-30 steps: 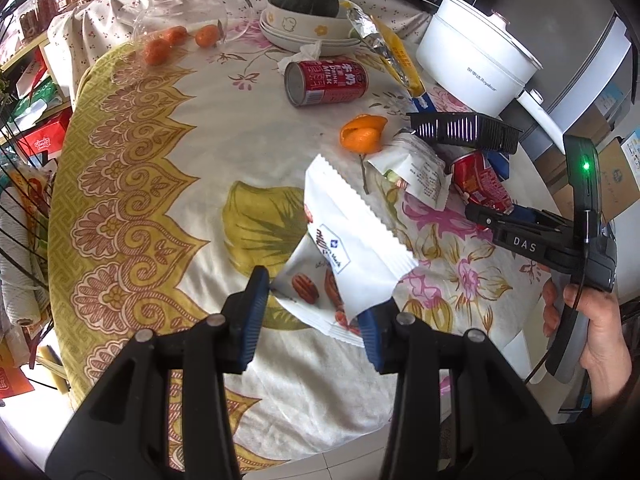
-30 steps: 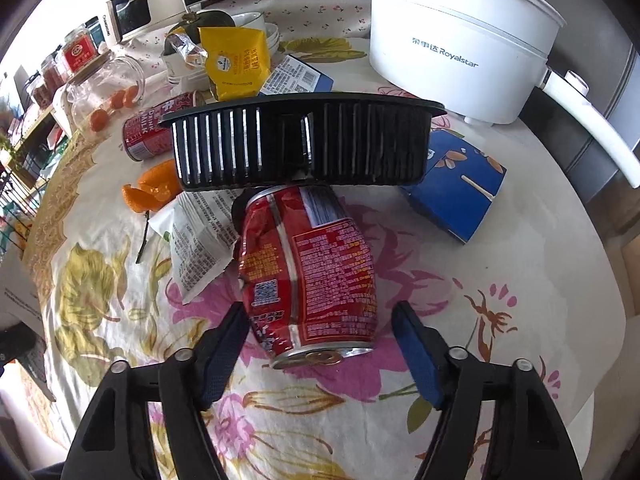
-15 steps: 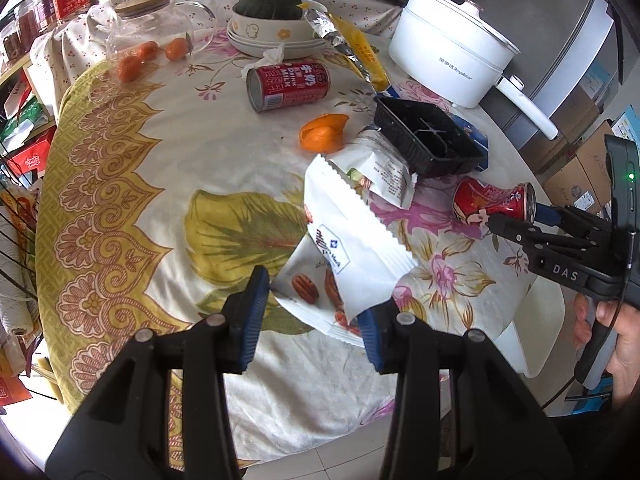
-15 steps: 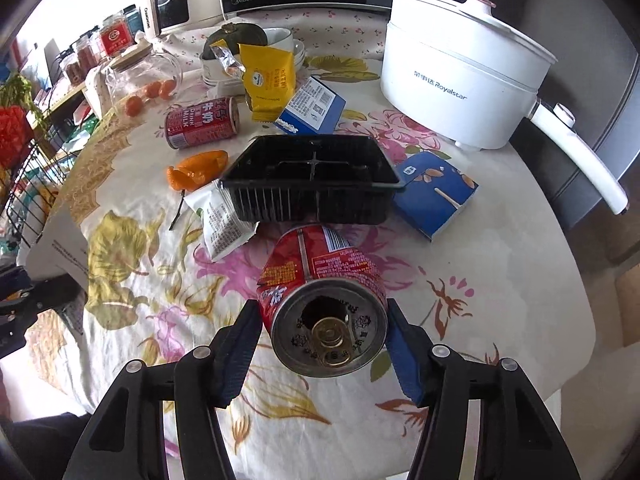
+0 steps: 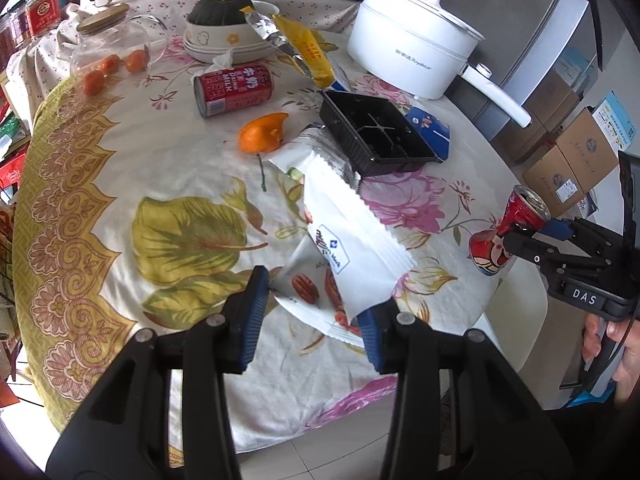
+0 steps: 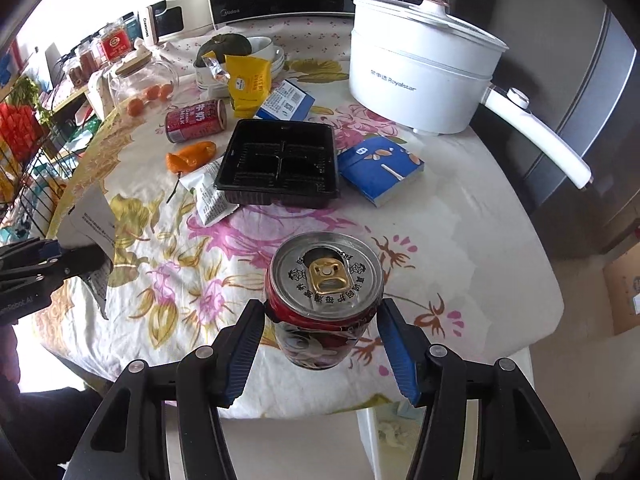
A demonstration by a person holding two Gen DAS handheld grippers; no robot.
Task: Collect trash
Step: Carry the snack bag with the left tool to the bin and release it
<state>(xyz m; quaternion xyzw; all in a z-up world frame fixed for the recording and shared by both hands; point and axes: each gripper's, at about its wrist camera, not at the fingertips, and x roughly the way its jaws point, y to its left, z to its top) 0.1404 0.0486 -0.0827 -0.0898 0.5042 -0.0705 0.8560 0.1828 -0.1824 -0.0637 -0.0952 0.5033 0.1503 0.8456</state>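
My left gripper [image 5: 312,300] is shut on a white snack wrapper [image 5: 352,240] printed with pecans, held above the flowered tablecloth. My right gripper [image 6: 320,312] is shut on a dented red can [image 6: 324,276], jaws closing on its sides, its opened top facing the camera. The left wrist view shows that can [image 5: 508,224] at the table's right edge. On the table lie a black plastic tray [image 5: 376,132], a red milk can [image 5: 234,90], orange peel [image 5: 262,136], a yellow packet [image 5: 308,52] and a white wrapper [image 6: 208,192] tucked under the tray.
A white electric pot [image 6: 420,76] stands at the back right, its handle jutting out. A blue box [image 6: 380,168] lies beside the tray. A glass jar [image 5: 112,56] of small oranges and a bowl with a squash [image 5: 220,12] sit at the back. Cardboard boxes [image 5: 568,164] stand on the floor.
The right gripper lifted the red can off the table, tipped it upright and drew it back toward the table's edge. The left gripper pulled back with the wrapper still in it.
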